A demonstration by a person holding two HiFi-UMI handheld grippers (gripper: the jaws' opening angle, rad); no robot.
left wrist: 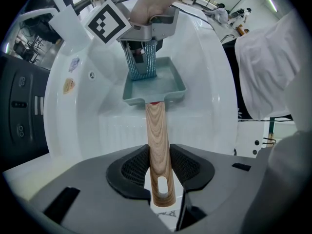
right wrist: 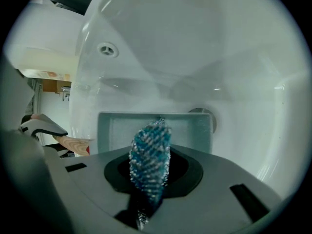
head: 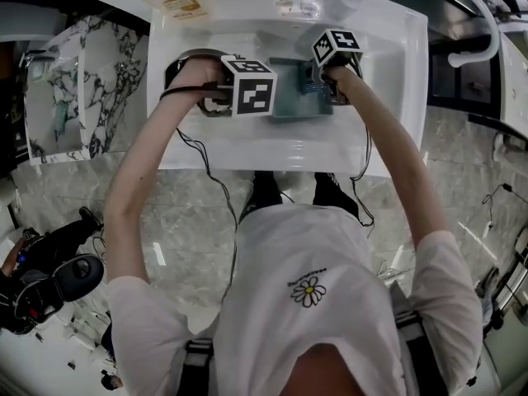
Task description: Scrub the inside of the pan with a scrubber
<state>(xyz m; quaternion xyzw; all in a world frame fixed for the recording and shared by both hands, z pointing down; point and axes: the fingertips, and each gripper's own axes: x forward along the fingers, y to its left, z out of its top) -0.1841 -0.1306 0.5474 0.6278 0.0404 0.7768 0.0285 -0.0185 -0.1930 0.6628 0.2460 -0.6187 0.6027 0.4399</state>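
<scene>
In a white sink (head: pixel 388 73), the left gripper (left wrist: pixel 158 172) clamps the wooden handle (left wrist: pixel 157 135) of a square grey-green pan (left wrist: pixel 170 84), while the right gripper (right wrist: pixel 148 182) pinches a blue scrubber (right wrist: pixel 150 155) lowered into the pan

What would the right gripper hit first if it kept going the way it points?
The right gripper carries the scrubber ahead of its jaws, so that meets the inside of the pan first. It may already touch; depth is unclear.

Wood-grain pan handle (left wrist: pixel 157 145), glittery mesh scrubber (right wrist: pixel 150 162), glossy sink (right wrist: pixel 195 48).
</scene>
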